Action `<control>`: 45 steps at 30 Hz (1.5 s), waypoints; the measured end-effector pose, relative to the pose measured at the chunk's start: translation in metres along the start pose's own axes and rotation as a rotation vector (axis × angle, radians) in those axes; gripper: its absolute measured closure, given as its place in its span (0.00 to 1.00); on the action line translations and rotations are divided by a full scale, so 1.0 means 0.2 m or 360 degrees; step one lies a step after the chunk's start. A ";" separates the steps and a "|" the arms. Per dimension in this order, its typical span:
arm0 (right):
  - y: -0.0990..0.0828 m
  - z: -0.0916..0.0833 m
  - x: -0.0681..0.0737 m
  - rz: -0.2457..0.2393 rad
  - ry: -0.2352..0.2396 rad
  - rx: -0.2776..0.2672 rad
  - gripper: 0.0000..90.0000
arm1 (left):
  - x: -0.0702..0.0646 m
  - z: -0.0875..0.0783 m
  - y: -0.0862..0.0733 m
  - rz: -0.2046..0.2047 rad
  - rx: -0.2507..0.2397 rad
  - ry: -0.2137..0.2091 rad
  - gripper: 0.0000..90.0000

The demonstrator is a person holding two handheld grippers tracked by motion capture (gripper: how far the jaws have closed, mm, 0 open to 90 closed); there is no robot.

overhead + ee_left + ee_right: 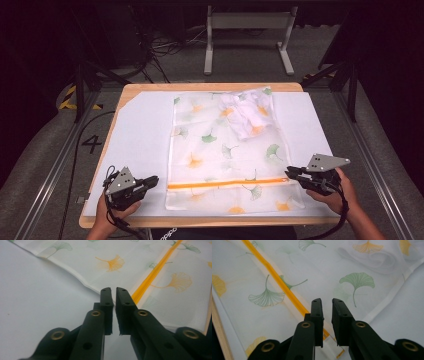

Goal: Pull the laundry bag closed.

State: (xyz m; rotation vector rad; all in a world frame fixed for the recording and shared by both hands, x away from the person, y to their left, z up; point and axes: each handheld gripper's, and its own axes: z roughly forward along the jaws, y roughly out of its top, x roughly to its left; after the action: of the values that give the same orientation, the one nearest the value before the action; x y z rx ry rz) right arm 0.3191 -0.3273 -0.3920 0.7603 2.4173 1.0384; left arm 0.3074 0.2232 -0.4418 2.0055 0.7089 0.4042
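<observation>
A light brown wooden table fills the middle of the high view. A big white sheet covers most of its top. On the sheet, in the middle, lies a flat see-through bag with green and orange leaves and an orange zip stripe. White crumpled cloth sits inside its upper right part.
</observation>
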 end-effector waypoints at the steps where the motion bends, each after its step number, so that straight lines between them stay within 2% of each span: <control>1: 0.00 0.00 0.00 0.0001 -0.0031 -0.0026 0.79 | 0.00 0.00 0.00 0.0016 0.0006 0.0013 0.91; 3: -0.01 0.01 -0.01 0.0023 -0.0072 -0.0070 0.75 | 0.01 0.00 0.00 0.0031 0.0005 0.0046 0.87; 5: -0.02 0.01 -0.01 0.0015 -0.0128 -0.0113 0.65 | 0.02 -0.01 0.00 0.0019 0.0001 0.0084 0.78; 7: -0.04 0.01 -0.02 0.0039 -0.0150 -0.0133 0.58 | 0.04 -0.02 -0.01 -0.0004 -0.0016 0.0115 0.70; 8: -0.05 0.01 -0.03 0.0038 -0.0190 -0.0145 0.53 | 0.05 -0.02 -0.01 -0.0008 -0.0015 0.0134 0.66; 10: -0.07 0.01 -0.03 0.0032 -0.0241 -0.0143 0.47 | 0.06 -0.02 -0.03 -0.0018 -0.0009 0.0197 0.54; 12: -0.09 0.01 -0.04 0.0042 -0.0281 -0.0155 0.42 | 0.07 -0.03 -0.04 -0.0032 -0.0016 0.0224 0.51; 13: -0.10 0.01 -0.04 0.0051 -0.0305 -0.0157 0.41 | 0.08 -0.03 -0.05 -0.0050 -0.0015 0.0246 0.46; 15: -0.12 0.01 -0.06 0.0083 -0.0305 -0.0170 0.36 | 0.09 -0.04 -0.07 -0.0095 -0.0018 0.0264 0.38; 17: -0.15 0.01 -0.07 0.0093 -0.0342 -0.0166 0.33 | 0.10 -0.04 -0.09 -0.0128 -0.0001 0.0287 0.31; 19: -0.18 0.01 -0.07 0.0089 -0.0350 -0.0148 0.29 | 0.11 -0.04 -0.10 -0.0146 0.0033 0.0311 0.22; 21: -0.20 0.02 -0.07 0.0095 -0.0349 -0.0132 0.25 | 0.11 -0.03 -0.10 -0.0129 0.0055 0.0321 0.18; 23: -0.22 0.03 -0.06 0.0096 -0.0355 -0.0104 0.22 | 0.11 -0.03 -0.10 -0.0103 0.0067 0.0336 0.15; 25: -0.24 0.03 -0.06 0.0101 -0.0352 -0.0103 0.19 | 0.11 -0.03 -0.10 -0.0120 0.0070 0.0342 0.13; 27: -0.25 0.03 -0.07 0.0136 -0.0350 -0.0101 0.16 | 0.11 -0.03 -0.10 -0.0133 0.0058 0.0318 0.12; 30: -0.26 0.01 -0.08 0.0189 -0.0333 -0.0121 0.15 | 0.10 -0.04 -0.10 -0.0116 0.0050 0.0316 0.12; 35: -0.26 0.01 -0.07 0.0180 -0.0351 -0.0114 0.14 | 0.09 -0.05 -0.10 -0.0119 0.0025 0.0315 0.12; 36: -0.26 0.01 -0.07 0.0175 -0.0354 -0.0113 0.14 | 0.09 -0.05 -0.09 -0.0097 0.0031 0.0320 0.12; 38: -0.26 0.02 -0.06 0.0153 -0.0356 -0.0095 0.14 | 0.09 -0.05 -0.09 -0.0095 0.0020 0.0314 0.12; 43: -0.27 0.04 -0.06 0.0143 -0.0346 -0.0079 0.14 | 0.08 -0.04 -0.08 -0.0070 0.0040 0.0327 0.12; 45: -0.27 0.04 -0.05 0.0129 -0.0344 -0.0066 0.14 | 0.08 -0.04 -0.08 -0.0084 0.0039 0.0322 0.12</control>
State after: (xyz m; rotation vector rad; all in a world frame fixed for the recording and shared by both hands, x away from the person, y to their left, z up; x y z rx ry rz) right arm 0.3140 -0.3606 -0.4365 0.9134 2.1917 0.9791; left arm 0.3110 0.2445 -0.4520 1.9823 0.8938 0.5752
